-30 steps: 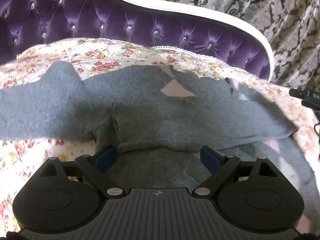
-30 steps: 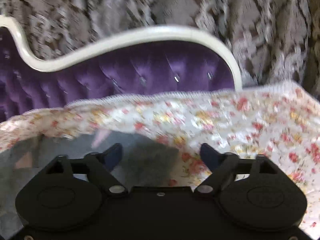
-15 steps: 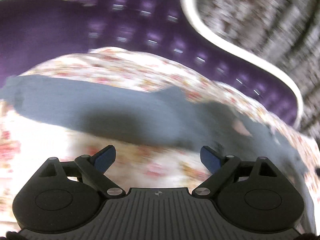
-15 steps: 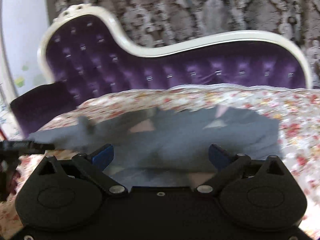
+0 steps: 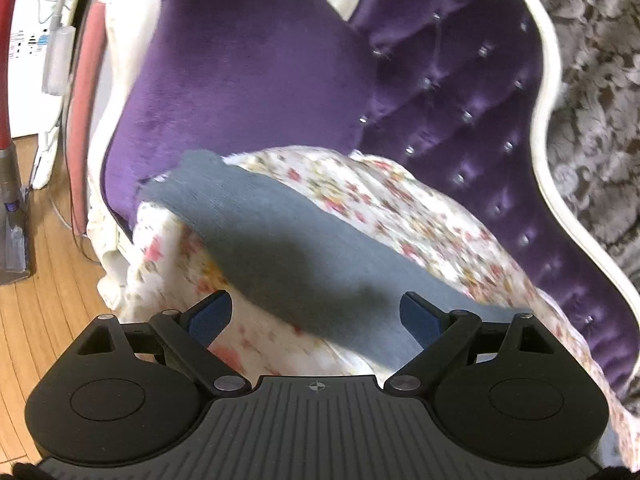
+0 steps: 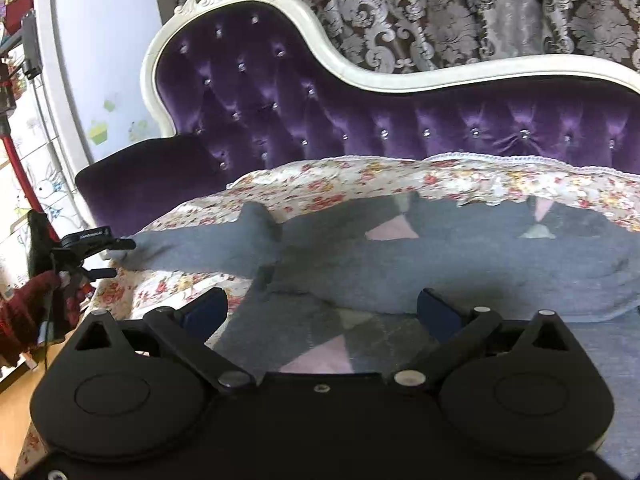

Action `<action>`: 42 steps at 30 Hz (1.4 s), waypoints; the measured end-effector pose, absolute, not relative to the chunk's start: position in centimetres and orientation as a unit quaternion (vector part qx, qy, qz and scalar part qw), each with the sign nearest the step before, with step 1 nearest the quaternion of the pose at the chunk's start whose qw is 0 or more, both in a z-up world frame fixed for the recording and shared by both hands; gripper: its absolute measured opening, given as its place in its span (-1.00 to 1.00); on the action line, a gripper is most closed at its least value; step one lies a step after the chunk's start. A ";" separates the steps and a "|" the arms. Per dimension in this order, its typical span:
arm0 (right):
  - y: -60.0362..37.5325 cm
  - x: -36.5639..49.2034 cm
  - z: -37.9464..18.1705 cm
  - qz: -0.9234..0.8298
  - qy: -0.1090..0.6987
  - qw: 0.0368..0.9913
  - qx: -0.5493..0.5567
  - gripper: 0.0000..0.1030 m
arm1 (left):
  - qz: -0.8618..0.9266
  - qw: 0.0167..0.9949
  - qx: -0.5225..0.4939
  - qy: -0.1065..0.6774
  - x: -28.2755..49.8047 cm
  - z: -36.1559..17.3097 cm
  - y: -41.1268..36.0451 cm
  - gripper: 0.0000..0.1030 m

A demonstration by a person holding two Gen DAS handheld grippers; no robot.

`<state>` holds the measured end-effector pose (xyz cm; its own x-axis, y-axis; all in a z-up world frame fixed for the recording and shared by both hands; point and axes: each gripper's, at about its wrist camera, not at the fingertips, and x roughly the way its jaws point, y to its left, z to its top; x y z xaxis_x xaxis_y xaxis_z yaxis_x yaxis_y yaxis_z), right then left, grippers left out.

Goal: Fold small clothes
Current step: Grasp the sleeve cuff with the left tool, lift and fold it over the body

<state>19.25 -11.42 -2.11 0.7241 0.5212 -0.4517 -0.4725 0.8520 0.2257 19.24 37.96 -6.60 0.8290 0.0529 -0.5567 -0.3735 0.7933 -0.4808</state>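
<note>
Left wrist view: the left tool (image 5: 316, 316) hangs with its blue pads wide apart and nothing between them, over the near edge of the flowered sheet (image 5: 400, 200). A grey sweater sleeve (image 5: 280, 236) runs from lower right toward the upper left of the frame, its cuff reaching the sheet's far corner just beside the purple velvet armrest (image 5: 248, 80). Left of the sheet the bedding drops to a wooden floor (image 5: 44, 280), with a red vacuum (image 5: 10, 120) standing at the far left edge.

Right wrist view: the right tool (image 6: 322, 312) is likewise spread open and empty, above the grey argyle sweater (image 6: 460, 256), which lies partly folded across the sheet, pink diamonds showing near the pads and farther up. One sleeve extends left toward the sheet's edge, where the other tool's tip pokes in. Behind, the tufted purple chaise back (image 6: 360, 120) with white trim closes the far side, patterned curtains (image 6: 440, 12) beyond.
</note>
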 end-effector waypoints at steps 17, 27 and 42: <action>-8.9 20.0 -3.1 0.288 0.277 0.916 0.036 0.97 | 0.134 0.914 -0.293 0.246 22.3 -6.9 41.9 -0.90; -10.0 20.1 -3.7 0.282 0.286 0.914 0.053 0.97 | 0.098 0.944 -0.241 0.203 20.5 0.2 38.2 -0.94; -15.2 17.6 -4.5 0.254 0.281 0.919 0.110 0.97 | -0.095 0.979 -0.113 0.137 21.8 15.9 21.0 -0.94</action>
<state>17.61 -15.16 -4.46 0.7131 0.5290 -0.4601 -0.4055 0.8465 0.3448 21.80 20.98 15.94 0.9441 -0.2179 -0.2473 0.1557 0.9562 -0.2480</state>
